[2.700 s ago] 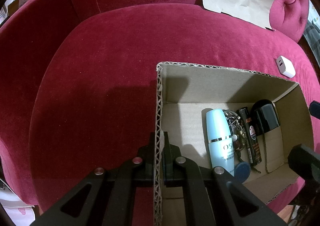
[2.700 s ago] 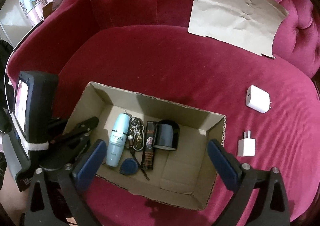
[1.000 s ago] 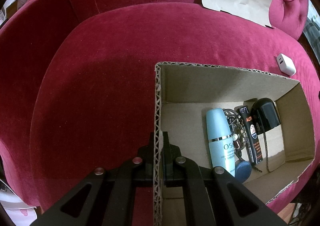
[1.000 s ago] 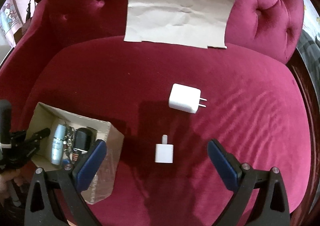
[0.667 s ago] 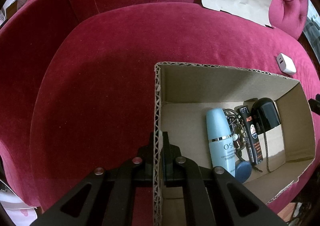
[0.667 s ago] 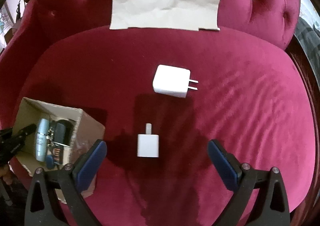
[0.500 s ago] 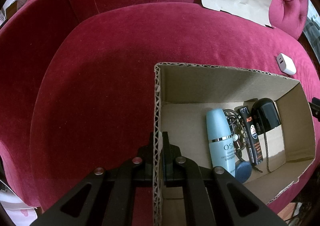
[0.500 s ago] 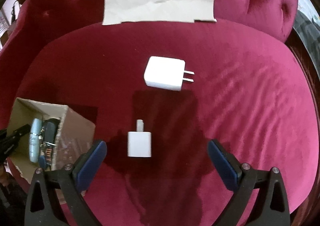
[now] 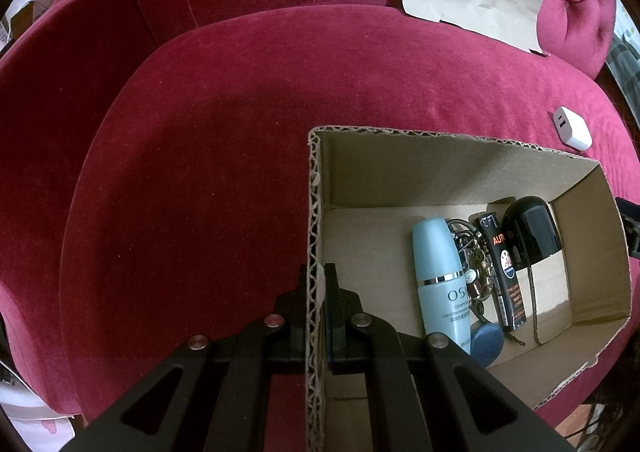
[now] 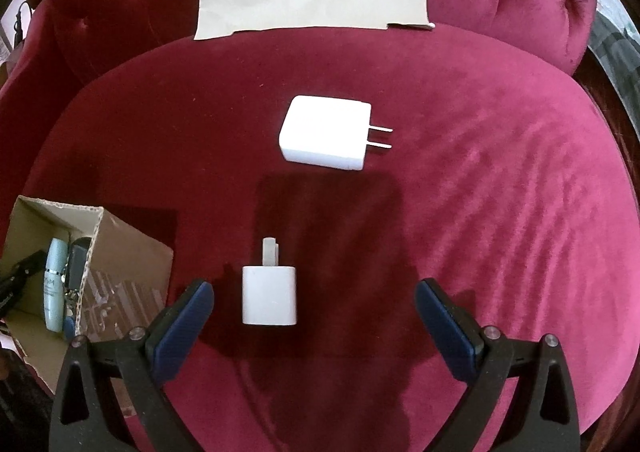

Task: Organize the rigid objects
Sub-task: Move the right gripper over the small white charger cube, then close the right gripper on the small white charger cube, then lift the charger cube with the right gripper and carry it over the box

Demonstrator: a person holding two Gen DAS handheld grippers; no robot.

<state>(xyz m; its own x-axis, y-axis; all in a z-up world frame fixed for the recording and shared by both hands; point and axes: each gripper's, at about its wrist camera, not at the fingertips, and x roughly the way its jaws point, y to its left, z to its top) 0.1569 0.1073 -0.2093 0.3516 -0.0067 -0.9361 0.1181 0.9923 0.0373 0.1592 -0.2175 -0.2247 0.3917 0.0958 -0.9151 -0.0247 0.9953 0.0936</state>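
Two white chargers lie on the red sofa seat (image 10: pixel 500 211): small charger (image 10: pixel 269 296) between my right gripper's (image 10: pixel 314 306) wide-open jaws, untouched; large charger (image 10: pixel 326 138) just beyond. My left gripper (image 9: pixel 316 292) has its jaws clamped on the cardboard box (image 9: pixel 314 211) wall; blue bottle (image 9: pixel 440 276) inside.

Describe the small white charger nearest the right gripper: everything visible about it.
The small white charger is a rounded, glossy plastic cube lying flat on the red velvet seat, its plug end pointing away from the camera toward the larger white charger. It sits between the right gripper's open blue-padded fingers, nearer the left one, touching neither.
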